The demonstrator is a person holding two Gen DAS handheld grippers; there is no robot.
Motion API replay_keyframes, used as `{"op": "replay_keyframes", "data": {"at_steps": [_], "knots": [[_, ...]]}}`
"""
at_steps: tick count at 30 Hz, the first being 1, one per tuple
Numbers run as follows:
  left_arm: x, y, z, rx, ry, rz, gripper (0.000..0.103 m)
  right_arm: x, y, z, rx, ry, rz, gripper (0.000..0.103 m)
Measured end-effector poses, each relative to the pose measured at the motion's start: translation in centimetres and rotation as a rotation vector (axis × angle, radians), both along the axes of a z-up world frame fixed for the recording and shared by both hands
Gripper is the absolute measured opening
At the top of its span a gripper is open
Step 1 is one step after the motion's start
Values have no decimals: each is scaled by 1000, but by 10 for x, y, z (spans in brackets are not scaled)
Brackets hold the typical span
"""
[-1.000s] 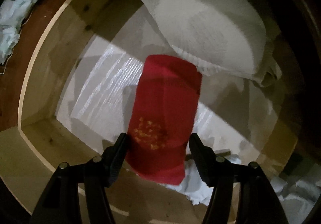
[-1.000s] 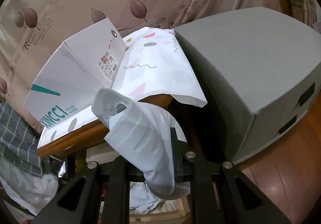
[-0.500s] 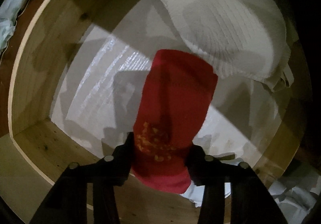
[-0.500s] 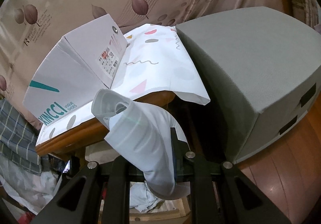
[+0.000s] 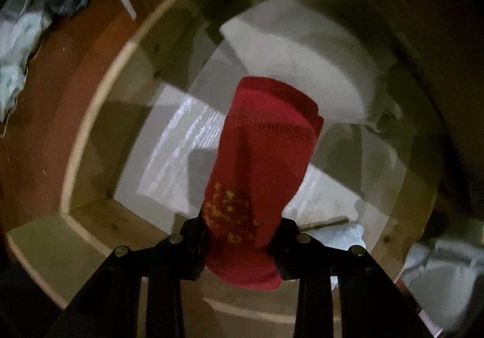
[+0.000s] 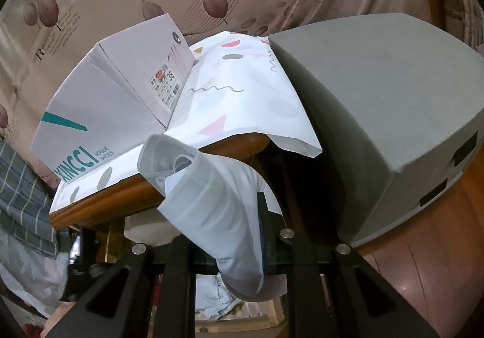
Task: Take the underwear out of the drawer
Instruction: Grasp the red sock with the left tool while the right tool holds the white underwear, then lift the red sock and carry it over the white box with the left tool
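Note:
Looking straight down in the left wrist view, I see an open wooden drawer lined with white paper. My left gripper has its jaws closing, and its pads press on both sides of red underwear with a yellow print, which hangs above the drawer floor. A folded white garment lies at the drawer's far end. In the right wrist view my right gripper is shut on a rolled pale white underwear piece, held in the air in front of a table.
A white shoe box sits on a table's patterned cloth. A large grey box stands on the wooden floor to the right. Loose clothes lie on the floor left of the drawer.
The left jaws have closed in on the red underwear and lifted it; the drawer now looks farther away. The right gripper and its white piece have stayed put.

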State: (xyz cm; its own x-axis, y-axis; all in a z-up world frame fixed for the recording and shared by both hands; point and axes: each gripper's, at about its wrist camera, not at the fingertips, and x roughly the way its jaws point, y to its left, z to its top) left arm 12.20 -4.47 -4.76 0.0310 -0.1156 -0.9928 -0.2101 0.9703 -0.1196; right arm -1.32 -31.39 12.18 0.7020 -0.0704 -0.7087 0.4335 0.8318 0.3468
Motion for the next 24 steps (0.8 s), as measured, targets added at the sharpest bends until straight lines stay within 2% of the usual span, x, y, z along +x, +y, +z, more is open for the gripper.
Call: {"op": "replay_keyframes", "data": {"at_steps": [7,11,20,24], "knots": [[-13,-2,39,19,-105,-113,34,2,3,-1,-32,14,3,15],[-33,0,64,58,-202,-217,34,3,4,-2,-46,19,-2,15],[-71,12,148,151,-447,-425,34,6,7,-4,-71,33,6,16],[-82,21,191,184,-540,-482,34,7,7,-4,-80,37,3,16]]}}
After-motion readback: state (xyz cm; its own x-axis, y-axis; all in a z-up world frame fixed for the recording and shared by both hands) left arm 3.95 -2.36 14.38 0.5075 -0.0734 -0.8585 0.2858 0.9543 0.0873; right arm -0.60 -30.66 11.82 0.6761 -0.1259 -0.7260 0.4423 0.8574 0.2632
